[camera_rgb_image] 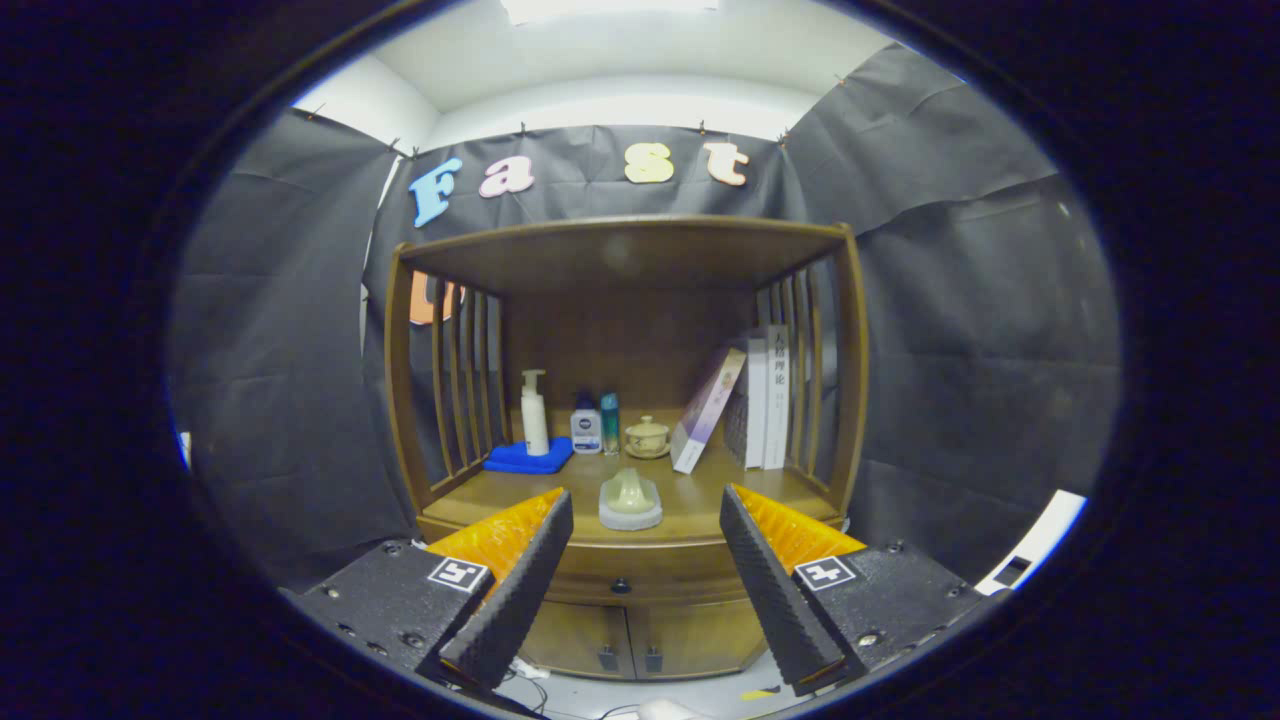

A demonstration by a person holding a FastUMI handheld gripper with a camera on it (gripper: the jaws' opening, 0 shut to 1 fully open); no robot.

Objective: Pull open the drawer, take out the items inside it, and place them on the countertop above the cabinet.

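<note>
Gripper view: the drawer (622, 582) sits closed under the countertop (700, 500), its dark knob (621, 585) facing out between the fingers. Whatever lies inside is hidden.

On the countertop's front edge, near the middle, rests a pale lidded dish (630, 500). Further back stand a pump bottle (535, 412) on a blue cloth (528, 459) by the left rear corner, 2 small bottles (595, 424), a small lidded cup (647, 437), and books (750, 400) leaning toward the right side.

That picture fits 2 stages: a drawer yet to be pulled, or one emptied and pushed shut, with the dish possibly out of it. No telling which.

The gripper (646, 575) hangs back from the cabinet (640, 640), jaws spread wide, gripping nothing and touching nothing.
</note>
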